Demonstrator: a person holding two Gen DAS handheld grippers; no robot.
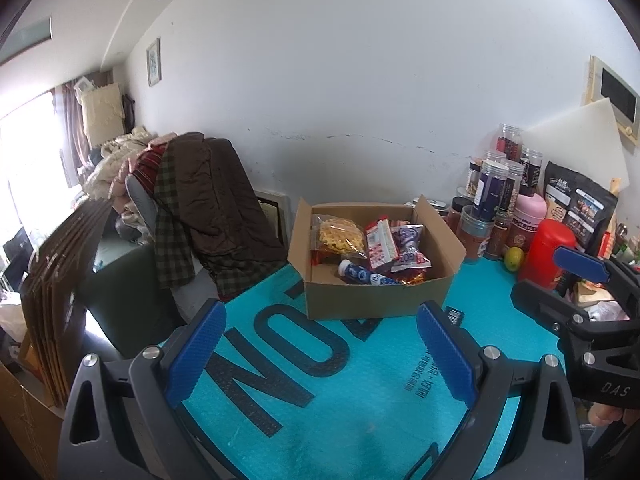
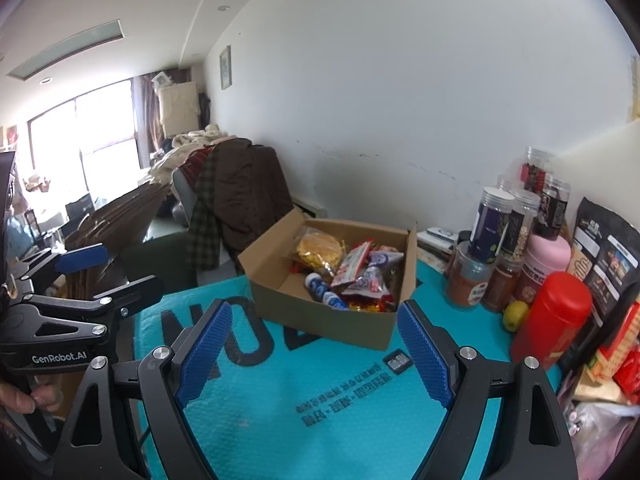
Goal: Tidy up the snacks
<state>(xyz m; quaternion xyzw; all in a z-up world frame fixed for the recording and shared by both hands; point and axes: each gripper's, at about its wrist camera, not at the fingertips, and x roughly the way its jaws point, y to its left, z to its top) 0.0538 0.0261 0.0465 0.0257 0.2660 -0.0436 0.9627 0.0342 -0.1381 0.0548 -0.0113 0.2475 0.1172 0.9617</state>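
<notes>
Teal mat (image 1: 340, 380); brown box (image 1: 372, 296); red bottle (image 1: 546, 254); checked cloth (image 1: 172, 232).

We saw an open brown cardboard box (image 1: 372, 296) resting flat on the teal-covered bench (image 1: 360, 380), ahead of the left tongs (image 1: 320, 348) and ahead of the right tongs (image 2: 316, 356), its flaps standing up. Inside it lay a clear bag of yellow snacks (image 1: 338, 236) at the back left, red-and-white packets (image 1: 382, 244) leaning in the middle, a purple-and-white packet (image 1: 410, 250) beside them, and blue-and-white tubes (image 1: 360, 272) lying near the front wall.
</notes>
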